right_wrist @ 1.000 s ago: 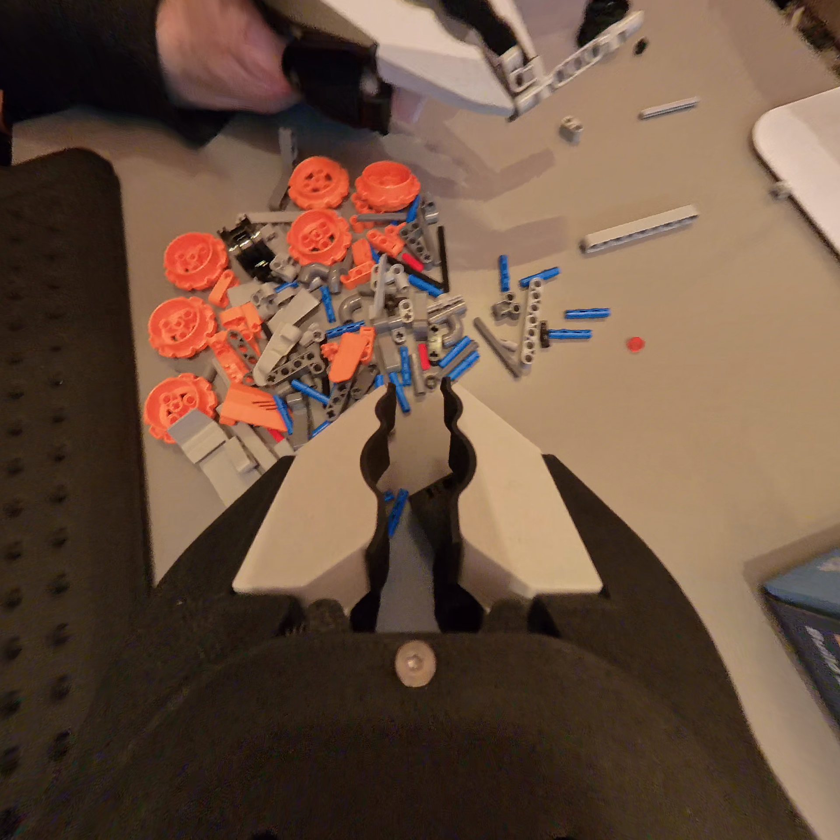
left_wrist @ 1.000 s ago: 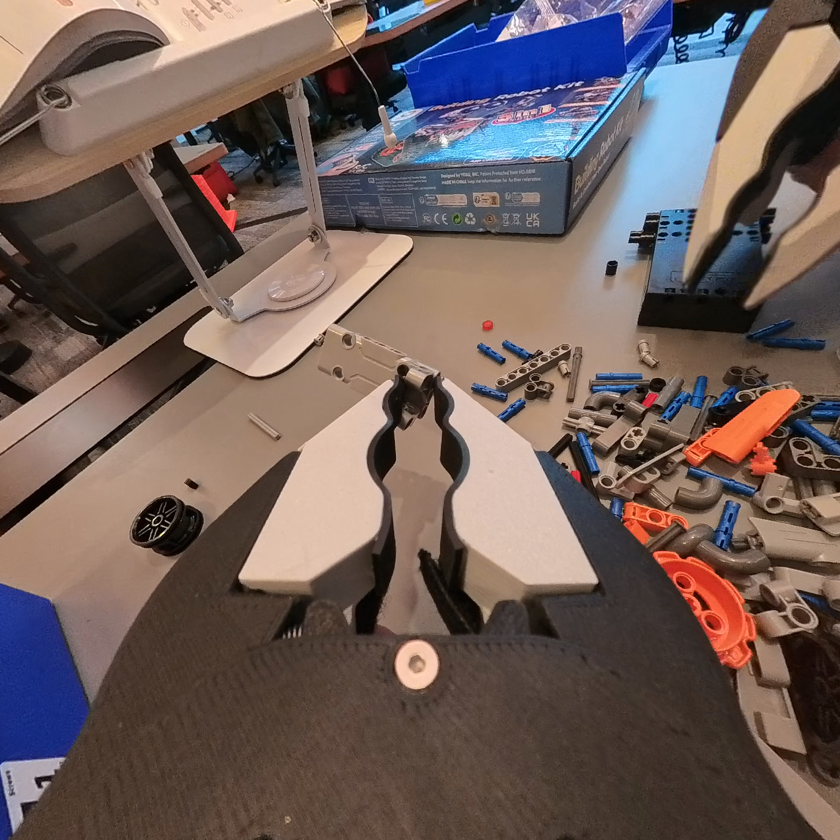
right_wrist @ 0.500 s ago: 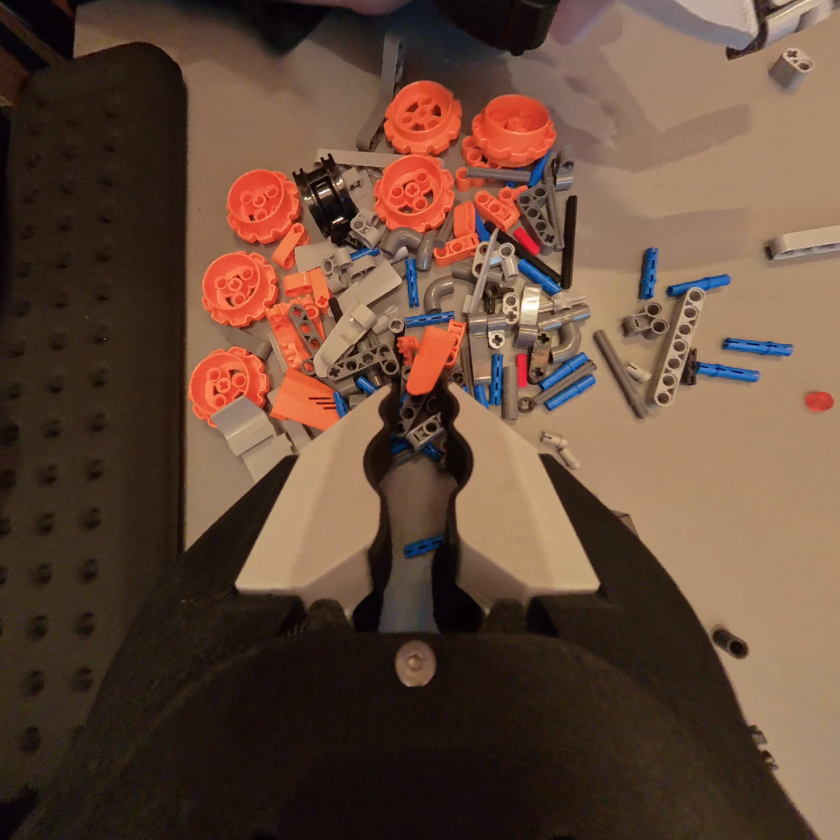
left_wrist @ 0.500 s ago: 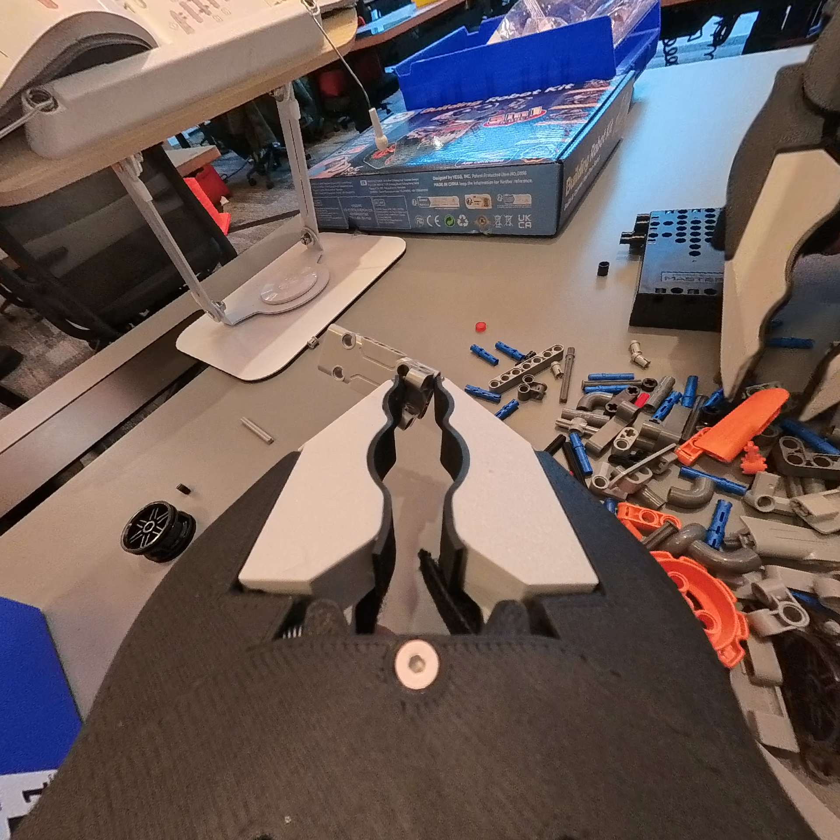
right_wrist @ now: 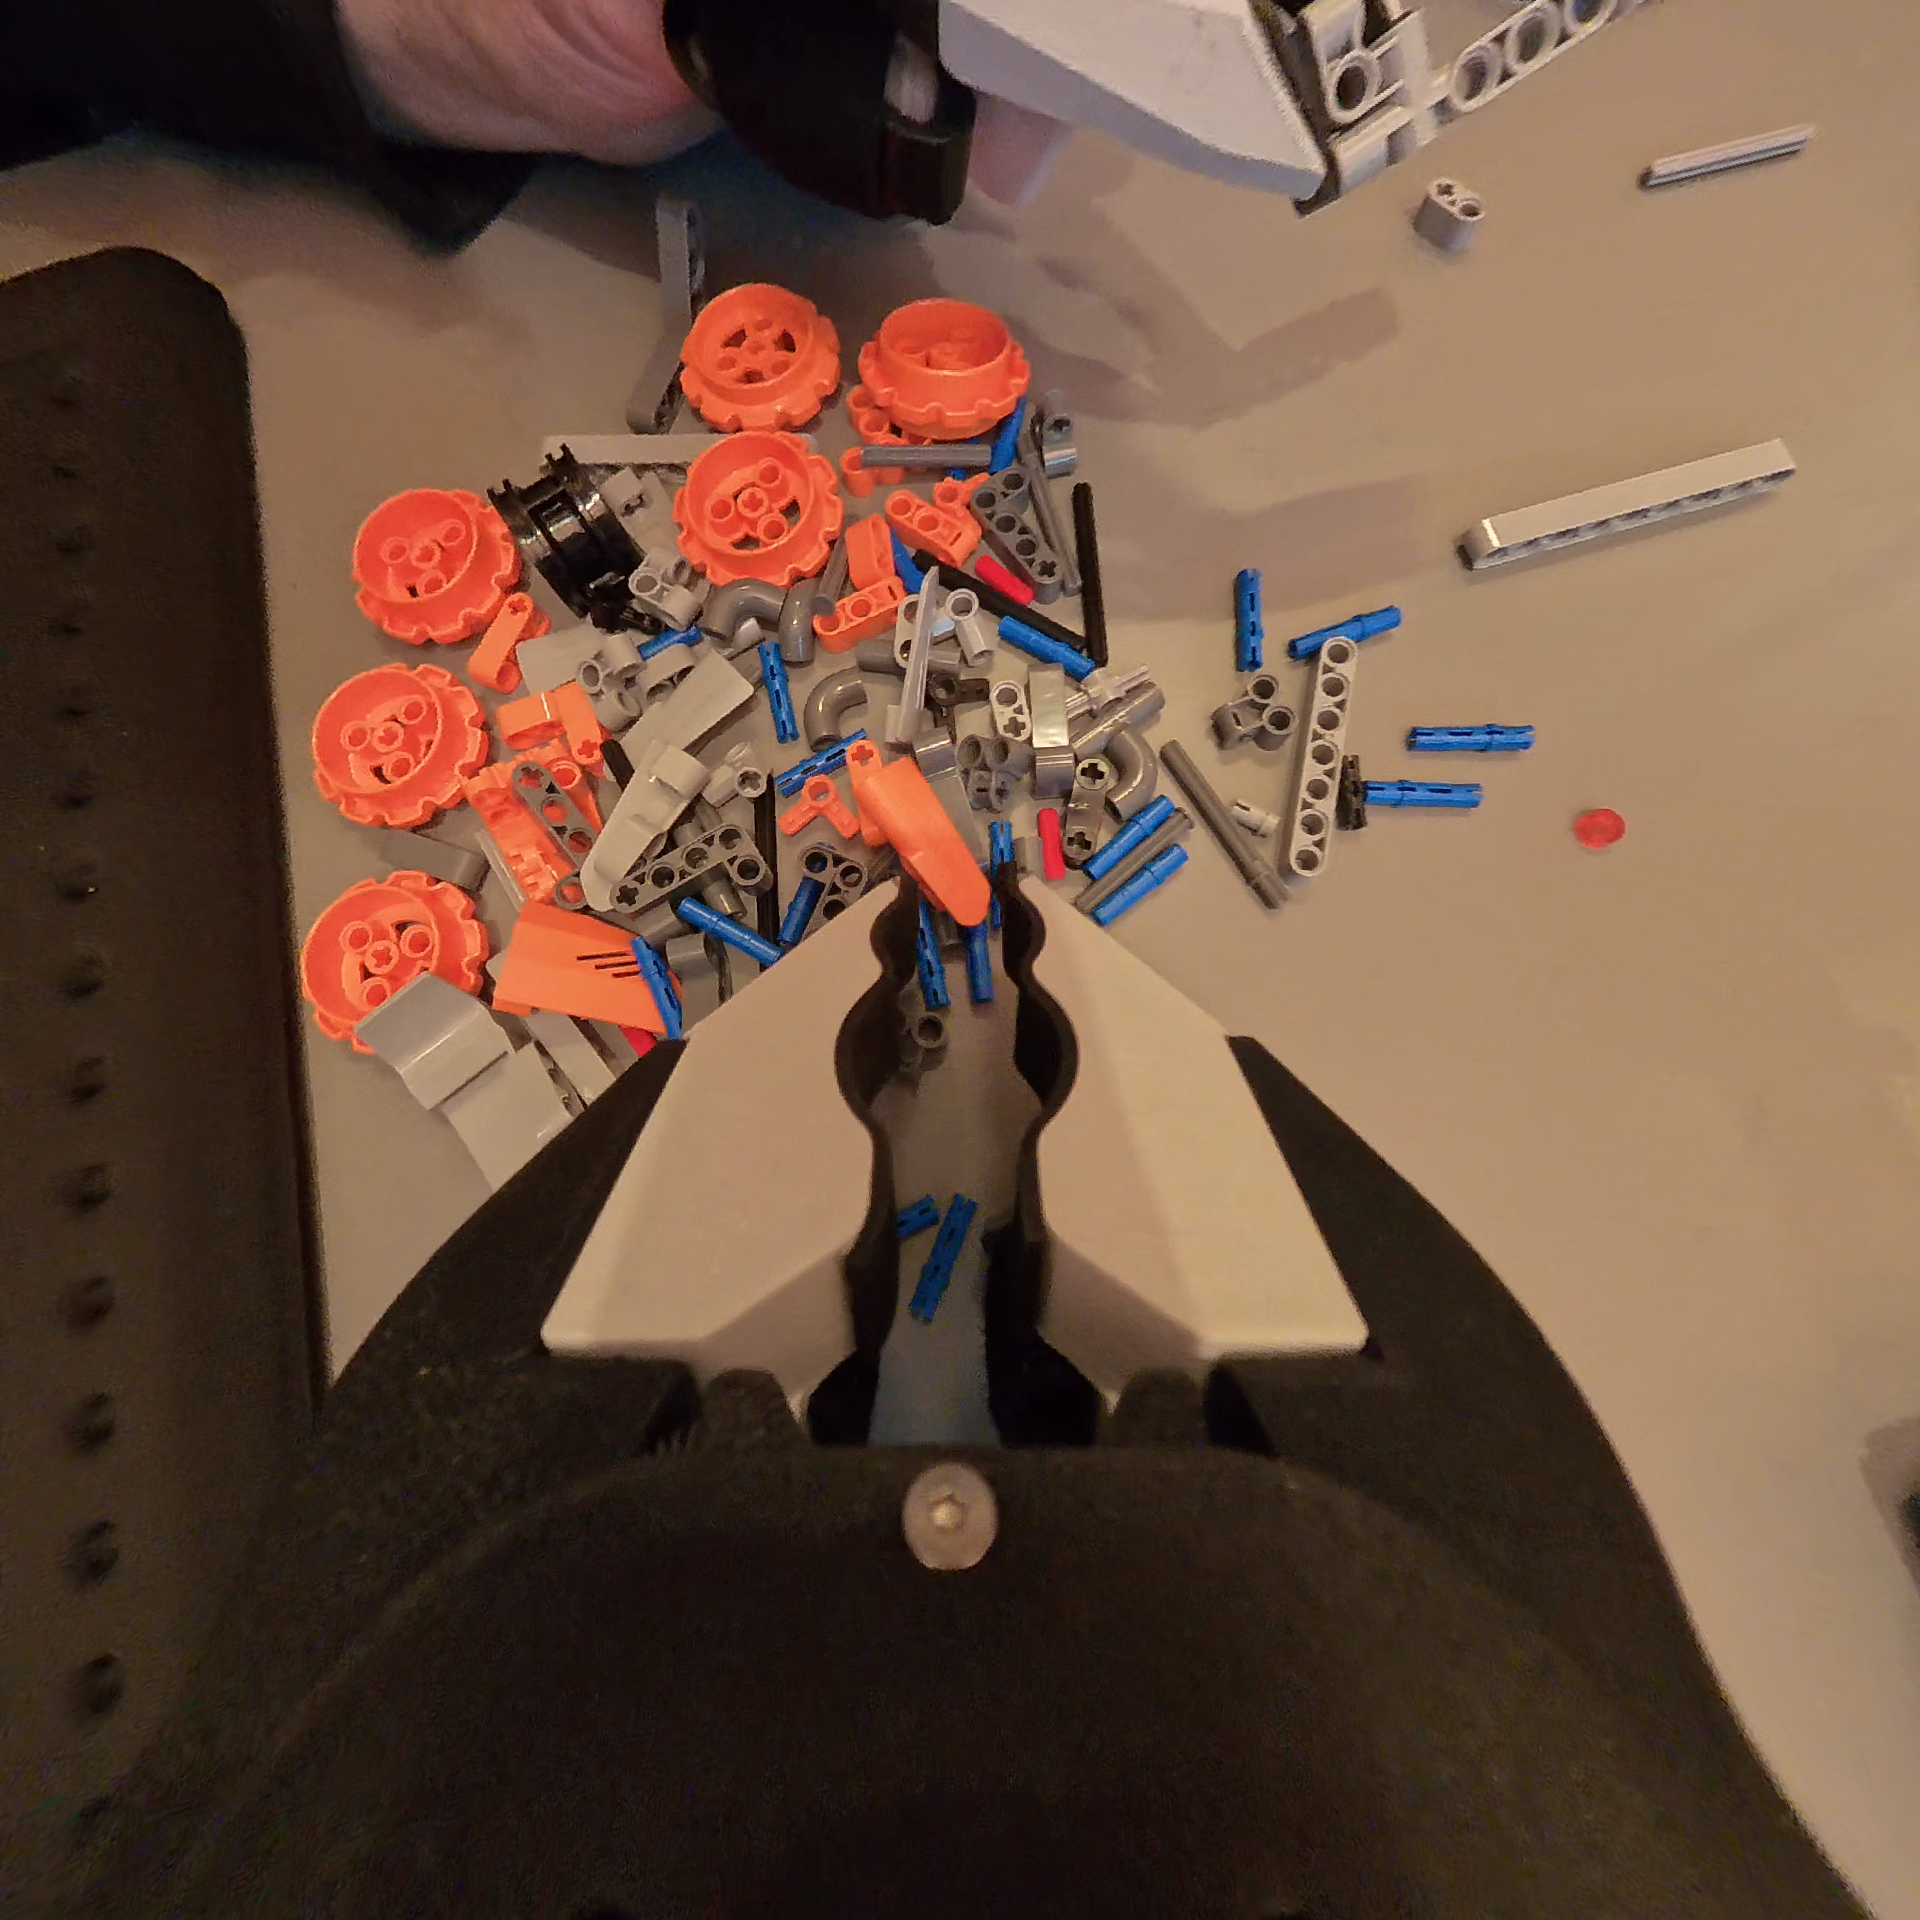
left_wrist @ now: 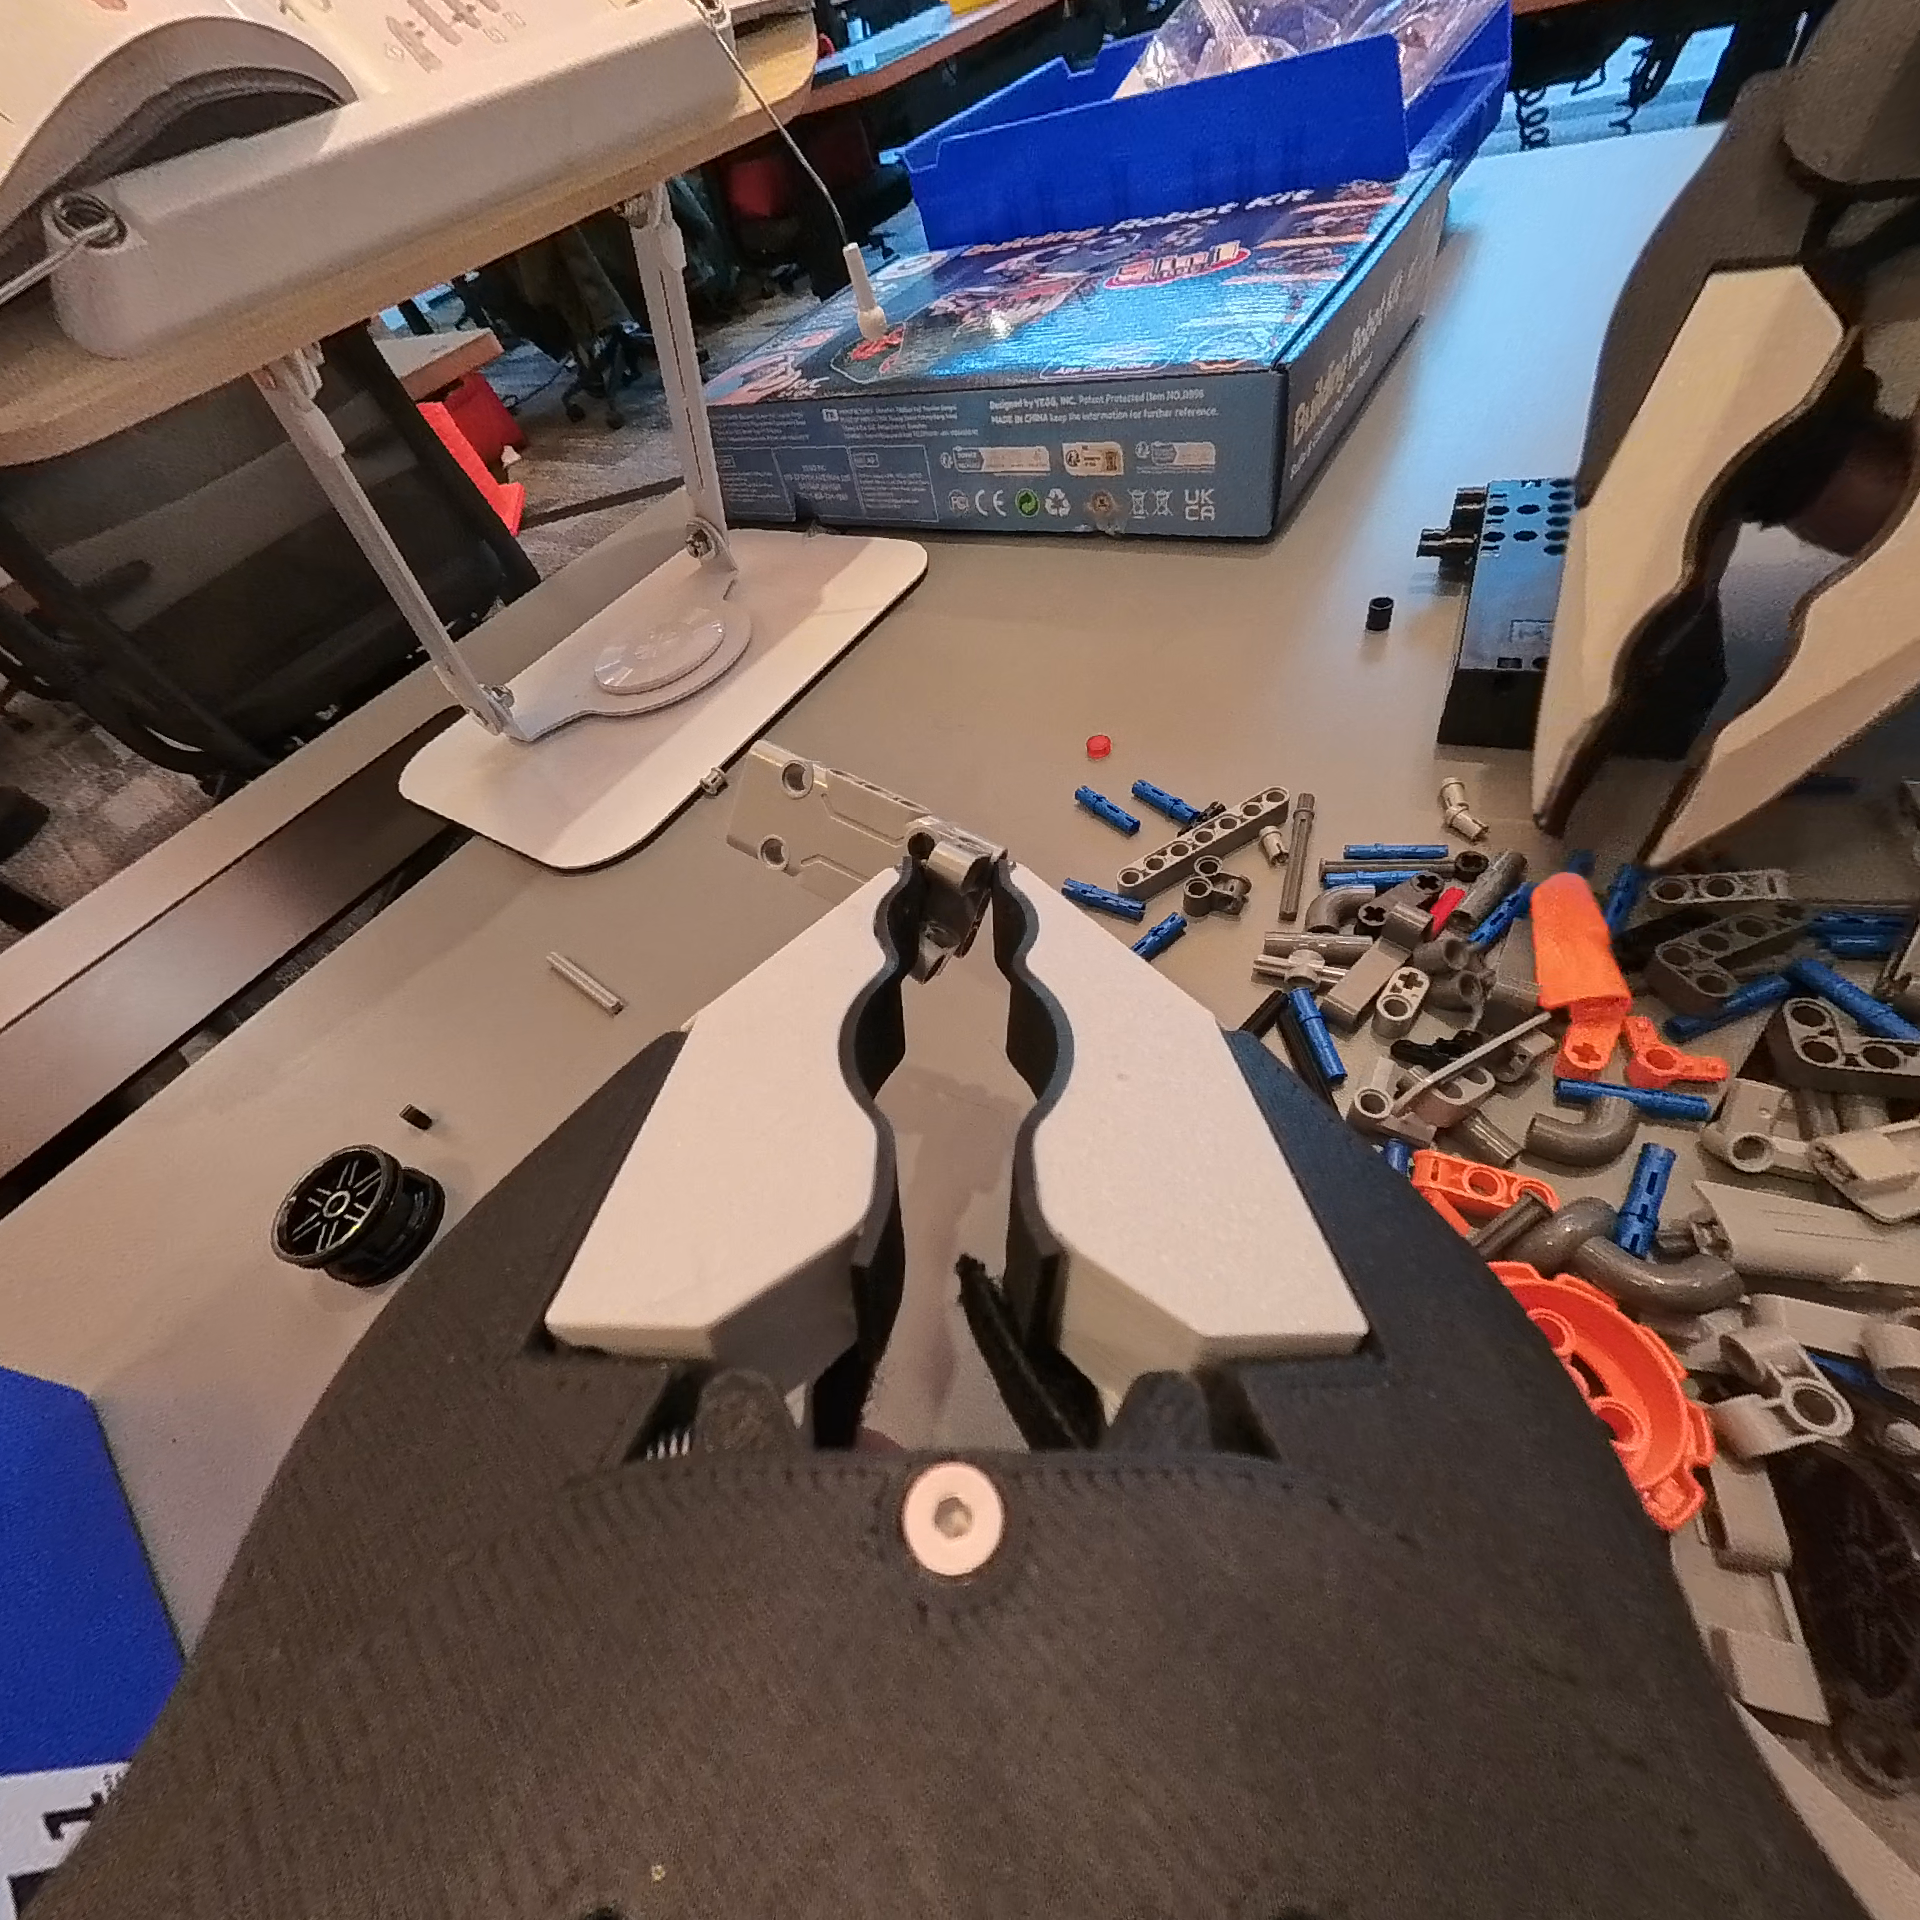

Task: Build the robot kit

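My left gripper (left_wrist: 951, 906) is shut on a small grey connector (left_wrist: 956, 868) joined to a light grey beam assembly (left_wrist: 821, 816), held just above the table. It also shows at the top of the right wrist view (right_wrist: 1311, 156), with a person's hand (right_wrist: 520, 73) behind it. My right gripper (right_wrist: 961, 896) is narrowly open and empty, tips down over a pile of loose building parts (right_wrist: 831, 675). An orange curved panel (right_wrist: 925, 842) and blue pins (right_wrist: 930, 966) lie at and between its tips. In the left wrist view the right gripper (left_wrist: 1605, 844) hovers beside that panel (left_wrist: 1574, 945).
Several orange wheels (right_wrist: 758, 353) edge the pile. A long grey beam (right_wrist: 1631, 504) and a red stud (right_wrist: 1598, 828) lie to the right. A black perforated block (right_wrist: 125, 831) stands at the left. A blue kit box (left_wrist: 1039, 364), a white stand base (left_wrist: 665, 686) and a black wheel (left_wrist: 353, 1216) are nearby. One gripper's finger ends stand about 15 cm off the other's. Left tips and right tips are each some 12 cm from the red stud (right_wrist: 1598, 828). The left camera catches it too, in the left wrist view (left_wrist: 1101, 748).
My right gripper has come down and in over the pile, so the orange panel now sits at its tips. The left gripper keeps its hold and has barely moved.
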Available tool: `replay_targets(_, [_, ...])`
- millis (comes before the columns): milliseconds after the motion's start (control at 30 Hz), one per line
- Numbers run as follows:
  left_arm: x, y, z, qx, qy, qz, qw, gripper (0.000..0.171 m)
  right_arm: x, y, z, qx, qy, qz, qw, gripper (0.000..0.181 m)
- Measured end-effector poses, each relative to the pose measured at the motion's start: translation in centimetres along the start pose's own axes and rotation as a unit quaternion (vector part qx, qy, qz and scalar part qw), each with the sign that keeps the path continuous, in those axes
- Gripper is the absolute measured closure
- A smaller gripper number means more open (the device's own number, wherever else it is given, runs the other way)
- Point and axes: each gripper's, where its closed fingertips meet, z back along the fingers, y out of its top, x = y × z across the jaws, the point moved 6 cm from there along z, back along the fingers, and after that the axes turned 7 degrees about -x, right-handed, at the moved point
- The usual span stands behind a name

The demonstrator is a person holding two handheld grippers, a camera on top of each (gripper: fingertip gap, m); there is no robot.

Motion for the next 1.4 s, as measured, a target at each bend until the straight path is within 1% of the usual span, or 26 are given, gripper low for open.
replay_targets(200, [0.0,0.0,0.0,0.000,0.000,0.000,1.000,0.160,0.5,0.0,1.0,0.019,-0.010,-0.010,1.000,0.167])
replay_targets(367, [0.0,0.0,0.0,0.000,0.000,-0.001,1.000,0.160,0.2,0.0,0.8,0.015,0.001,-0.005,1.000,0.167])
replay_targets(700, [0.0,0.0,0.0,0.000,-0.001,-0.001,1.000,0.160,-1.7,-0.8,0.0,-0.024,0.065,0.029,0.997,0.166])
replay_targets(967, [0.1,0.0,0.0,0.000,-0.001,-0.002,1.000,0.160,-3.2,-1.7,0.2,-0.048,0.127,0.044,0.990,0.165])
replay_targets(1067, [0.1,0.0,0.0,0.000,-0.001,-0.002,1.000,0.160,-3.5,-2.2,0.0,-0.064,0.135,0.046,0.988,0.167])
replay_targets(1167, [0.1,0.0,0.0,0.000,-0.002,-0.002,1.000,0.160,-3.6,-2.4,-0.1,-0.075,0.136,0.051,0.987,0.173])
replay_targets(1267, [0.1,0.0,0.0,0.000,-0.001,-0.002,1.000,0.160,-3.1,-2.2,0.5,-0.058,0.123,0.046,0.990,0.175])
replay_targets(1400, [0.1,0.0,0.0,0.000,-0.001,-0.003,1.000,0.160,-1.8,-1.6,1.9,-0.007,0.102,0.020,0.995,0.174])
